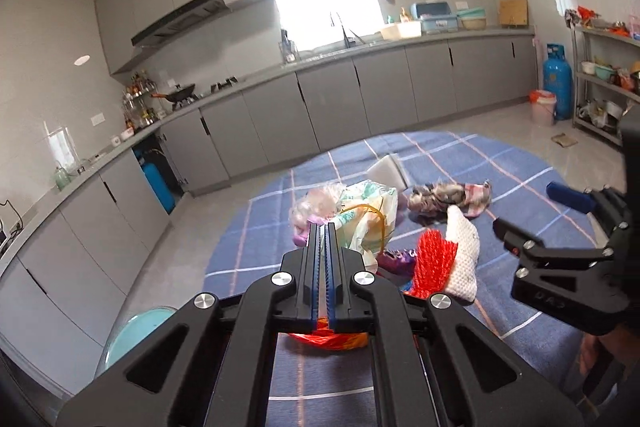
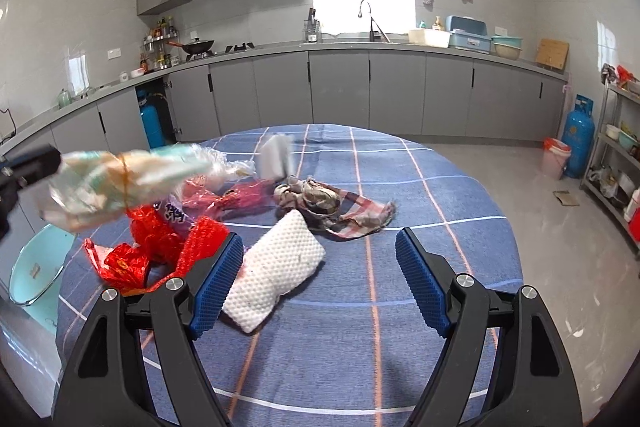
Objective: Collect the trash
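Observation:
My left gripper (image 1: 324,227) is shut on a crumpled plastic bag (image 1: 360,211) tied with a rubber band and holds it above the table; the bag shows blurred in the right wrist view (image 2: 120,179). Under it lie red wrappers (image 2: 136,255), a red foam net (image 1: 432,263) and a purple wrapper (image 1: 394,261). A white foam sleeve (image 2: 276,267) lies just ahead of my right gripper (image 2: 320,247), which is open and empty above the table. A crumpled checked cloth (image 2: 336,207) lies behind the sleeve.
The round table has a blue checked cloth (image 2: 400,307). A white sponge (image 2: 274,153) lies at its far side. A light blue bin (image 2: 32,267) stands on the floor at the table's left. Kitchen cabinets (image 2: 360,91) run behind.

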### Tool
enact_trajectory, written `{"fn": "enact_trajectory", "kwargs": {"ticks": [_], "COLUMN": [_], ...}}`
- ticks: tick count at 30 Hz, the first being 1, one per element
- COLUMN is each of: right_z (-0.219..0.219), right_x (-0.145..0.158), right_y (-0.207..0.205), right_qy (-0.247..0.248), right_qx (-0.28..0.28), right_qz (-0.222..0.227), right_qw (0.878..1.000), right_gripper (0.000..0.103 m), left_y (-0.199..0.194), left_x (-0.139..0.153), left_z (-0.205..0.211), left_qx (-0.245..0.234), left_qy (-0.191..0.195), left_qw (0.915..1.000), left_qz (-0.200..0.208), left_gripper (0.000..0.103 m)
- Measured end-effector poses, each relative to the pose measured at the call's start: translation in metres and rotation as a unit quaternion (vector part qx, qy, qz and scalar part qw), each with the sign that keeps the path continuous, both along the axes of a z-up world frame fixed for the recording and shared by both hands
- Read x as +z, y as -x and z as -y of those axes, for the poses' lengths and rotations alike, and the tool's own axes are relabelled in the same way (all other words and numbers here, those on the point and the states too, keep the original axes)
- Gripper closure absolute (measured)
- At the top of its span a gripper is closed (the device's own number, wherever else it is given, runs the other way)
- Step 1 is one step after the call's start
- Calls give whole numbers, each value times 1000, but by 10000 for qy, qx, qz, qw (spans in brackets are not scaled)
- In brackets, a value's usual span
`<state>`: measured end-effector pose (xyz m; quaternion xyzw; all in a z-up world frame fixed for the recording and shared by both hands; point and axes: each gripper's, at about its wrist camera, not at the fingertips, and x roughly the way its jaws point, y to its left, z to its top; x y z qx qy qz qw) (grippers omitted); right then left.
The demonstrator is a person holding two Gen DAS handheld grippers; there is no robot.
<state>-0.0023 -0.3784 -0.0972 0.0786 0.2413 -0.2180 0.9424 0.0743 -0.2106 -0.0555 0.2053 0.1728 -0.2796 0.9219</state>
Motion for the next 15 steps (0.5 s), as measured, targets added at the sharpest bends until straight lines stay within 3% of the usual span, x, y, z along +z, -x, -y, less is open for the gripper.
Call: {"fn": "enact_trajectory", "kwargs": {"ticks": [5, 15], "right_z": [-1, -24], "right_x": [1, 2], "right_y": [-6, -33], "right_qy": [12, 3], "right_qx": [32, 386], "right_qz": [-50, -199], "right_qw": [10000, 9991], "right_gripper": [25, 27], "left_y": [1, -23], "left_x": [6, -9], "left_z": [-14, -52], "left_qx": [213, 964], "left_qy": [44, 137], "left_qw": [9994, 9948], "left_qz": [262, 295], "left_gripper": [101, 101]}}
